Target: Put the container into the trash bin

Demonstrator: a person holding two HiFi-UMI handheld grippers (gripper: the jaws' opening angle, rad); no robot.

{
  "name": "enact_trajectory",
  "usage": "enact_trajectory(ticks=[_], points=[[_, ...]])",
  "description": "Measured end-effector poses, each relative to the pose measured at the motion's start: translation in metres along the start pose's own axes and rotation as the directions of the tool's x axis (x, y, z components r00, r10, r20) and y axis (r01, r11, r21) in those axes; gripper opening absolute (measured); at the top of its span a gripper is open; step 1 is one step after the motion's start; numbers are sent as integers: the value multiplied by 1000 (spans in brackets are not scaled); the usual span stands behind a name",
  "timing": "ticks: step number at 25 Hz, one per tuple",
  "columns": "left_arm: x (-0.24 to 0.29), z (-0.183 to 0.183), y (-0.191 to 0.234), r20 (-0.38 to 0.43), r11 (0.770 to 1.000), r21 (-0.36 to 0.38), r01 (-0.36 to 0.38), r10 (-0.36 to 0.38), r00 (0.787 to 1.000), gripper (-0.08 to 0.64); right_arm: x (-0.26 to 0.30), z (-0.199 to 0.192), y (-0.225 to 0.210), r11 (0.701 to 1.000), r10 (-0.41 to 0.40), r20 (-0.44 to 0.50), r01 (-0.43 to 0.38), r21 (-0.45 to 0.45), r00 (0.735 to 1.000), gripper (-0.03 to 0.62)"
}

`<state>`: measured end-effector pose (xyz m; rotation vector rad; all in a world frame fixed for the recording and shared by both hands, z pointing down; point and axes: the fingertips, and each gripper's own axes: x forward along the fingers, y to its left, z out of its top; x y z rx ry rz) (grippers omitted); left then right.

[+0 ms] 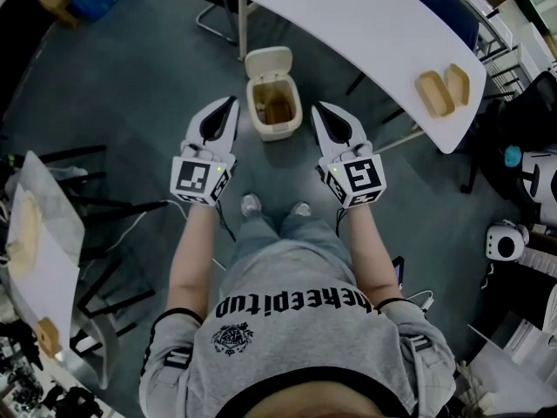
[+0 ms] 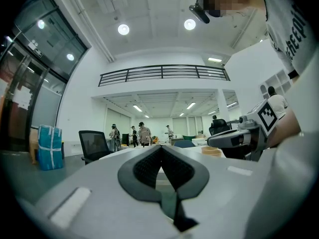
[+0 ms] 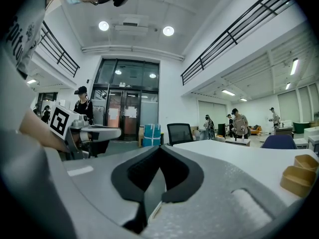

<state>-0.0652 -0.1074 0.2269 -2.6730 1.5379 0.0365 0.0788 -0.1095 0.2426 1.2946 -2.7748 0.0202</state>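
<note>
From my seat, nearest me are the grey printed T-shirt (image 1: 296,329) and two bare forearms reaching forward. The left gripper (image 1: 233,101) has its jaws pressed together with nothing between them, and the right gripper (image 1: 316,107) is the same – tips meeting, empty. Both point away from the body and flank the cream plastic trash bin (image 1: 275,131), one on each side and just short of it.

The bin stands upright on the grey-blue floor (image 1: 130,85), its lid (image 1: 268,59) flipped open on the far side. A brown shape (image 1: 277,109) sits inside, but I cannot make out its form or which way it lies.

Beyond the bin and to its right, the white curved table (image 1: 348,16) carries two tan rectangular containers (image 1: 433,92) side by side near the table's rounded end. Their long axes are roughly parallel and run diagonally across the tabletop.

Farther from the bin the room opens out – a black office chair (image 3: 180,132), a blue bundle (image 3: 152,133) by glass doors, a railed mezzanine (image 2: 162,73) and several people standing at the far end.
</note>
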Motion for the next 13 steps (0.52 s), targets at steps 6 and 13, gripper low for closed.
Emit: enact_trajectory(ticks=[6,13], points=[[3,0,1,15,1000,7,9,-9,1000,11,1,4,-3,1000,-3,8,3,0,1000,-3],[6,-5,3,5,1000,16,26,-26,1000,11,8,2,-5,1000,-9,10,9,1,1000,-3]])
